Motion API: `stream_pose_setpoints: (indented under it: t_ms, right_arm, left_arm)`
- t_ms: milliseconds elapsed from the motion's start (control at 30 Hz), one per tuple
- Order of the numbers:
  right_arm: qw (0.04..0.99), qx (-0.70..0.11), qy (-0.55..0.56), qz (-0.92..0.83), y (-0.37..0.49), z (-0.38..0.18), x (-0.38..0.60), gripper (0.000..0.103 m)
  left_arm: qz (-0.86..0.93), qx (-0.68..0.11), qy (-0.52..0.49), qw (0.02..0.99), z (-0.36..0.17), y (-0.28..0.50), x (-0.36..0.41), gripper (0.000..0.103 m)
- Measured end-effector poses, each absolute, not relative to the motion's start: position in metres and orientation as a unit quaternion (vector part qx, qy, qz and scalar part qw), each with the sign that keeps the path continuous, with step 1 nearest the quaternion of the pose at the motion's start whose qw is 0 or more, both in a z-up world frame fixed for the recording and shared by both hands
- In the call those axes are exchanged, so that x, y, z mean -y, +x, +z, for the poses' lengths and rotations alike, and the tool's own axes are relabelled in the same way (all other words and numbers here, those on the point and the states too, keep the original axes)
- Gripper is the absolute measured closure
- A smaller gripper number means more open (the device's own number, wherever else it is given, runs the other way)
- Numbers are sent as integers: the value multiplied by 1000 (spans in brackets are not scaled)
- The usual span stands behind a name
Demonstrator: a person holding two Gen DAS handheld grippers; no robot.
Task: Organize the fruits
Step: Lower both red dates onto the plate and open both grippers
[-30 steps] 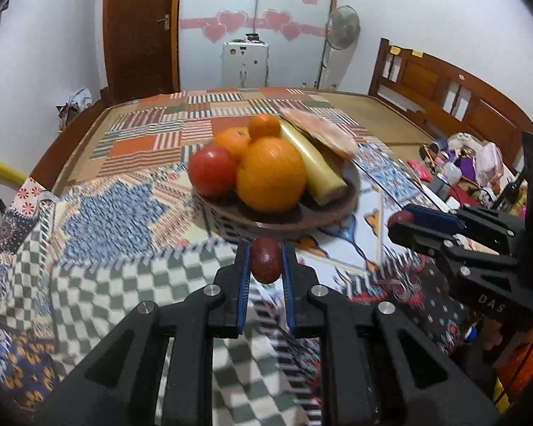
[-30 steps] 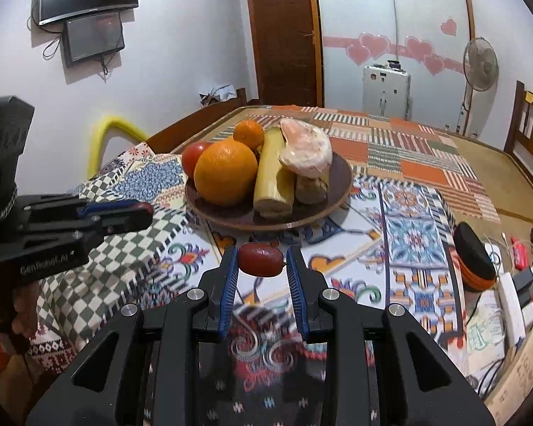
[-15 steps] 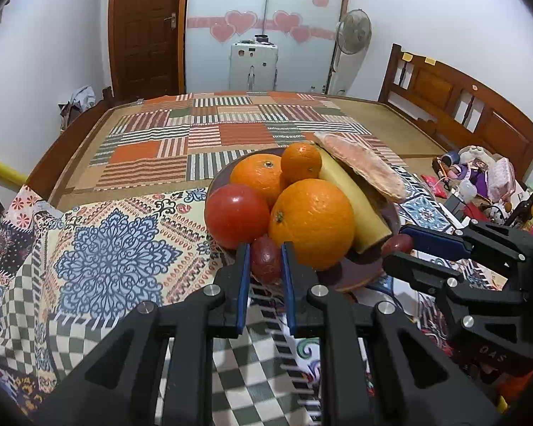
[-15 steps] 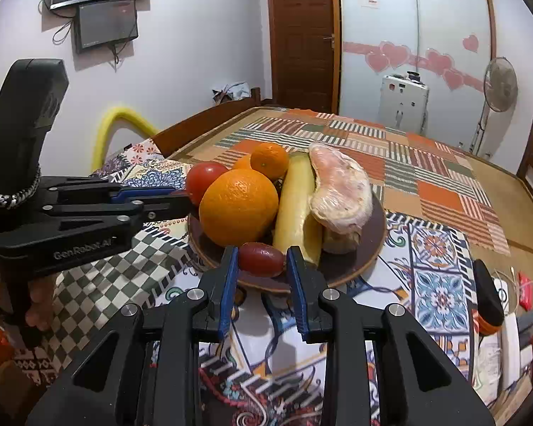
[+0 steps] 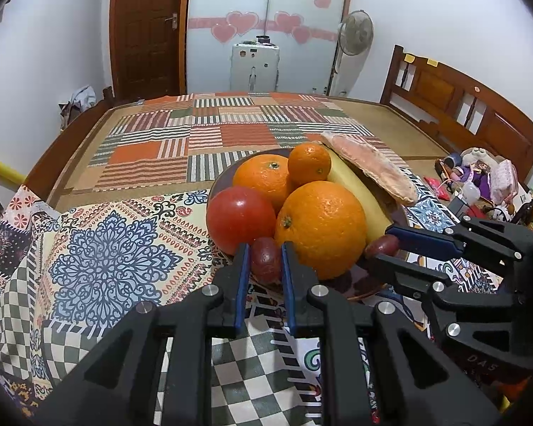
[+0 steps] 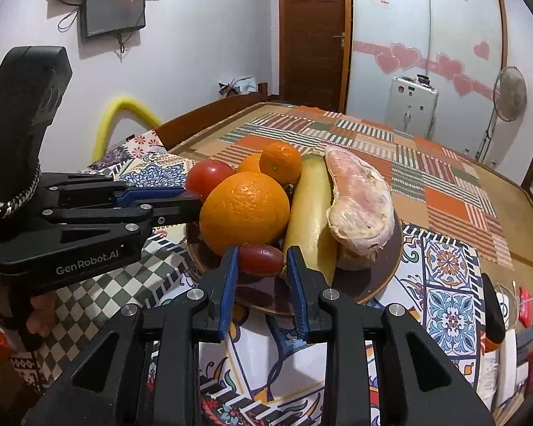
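Observation:
A dark brown plate [image 6: 391,269] holds a big orange [image 5: 319,227], two smaller oranges [image 5: 264,177], a red tomato [image 5: 240,214], a banana [image 6: 309,209] and a pale pink piece [image 6: 360,202]. My left gripper [image 5: 264,261] is shut on a small dark red fruit [image 5: 264,262] at the plate's near edge, between tomato and big orange. My right gripper [image 6: 261,261] is shut on another small dark red fruit [image 6: 261,259], over the plate's front rim between big orange and banana. The right gripper also shows in the left wrist view [image 5: 382,248].
The plate stands on a bed covered with patterned cloths [image 5: 106,259]. A wooden headboard [image 5: 462,106] and clutter [image 5: 479,177] lie to the right. A door, a fan and a white appliance [image 5: 254,67] stand at the far wall.
Both grippers have moved forward with their small red fruits, from in front of the plate to its near rim, close against the piled fruit.

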State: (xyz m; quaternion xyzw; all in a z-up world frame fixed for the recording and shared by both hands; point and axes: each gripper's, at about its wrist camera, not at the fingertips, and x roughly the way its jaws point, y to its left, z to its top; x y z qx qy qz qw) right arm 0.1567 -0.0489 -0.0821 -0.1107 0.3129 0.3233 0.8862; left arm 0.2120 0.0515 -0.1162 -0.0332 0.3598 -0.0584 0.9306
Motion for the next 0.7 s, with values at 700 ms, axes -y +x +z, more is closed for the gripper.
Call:
stream_pose_setpoints:
  t_ms: [700]
  right_arm:
    - [897,-285,-93,325,135,-63,61,66]
  left_arm:
    - [-58,-350,-41,934,-104,195,-63,76]
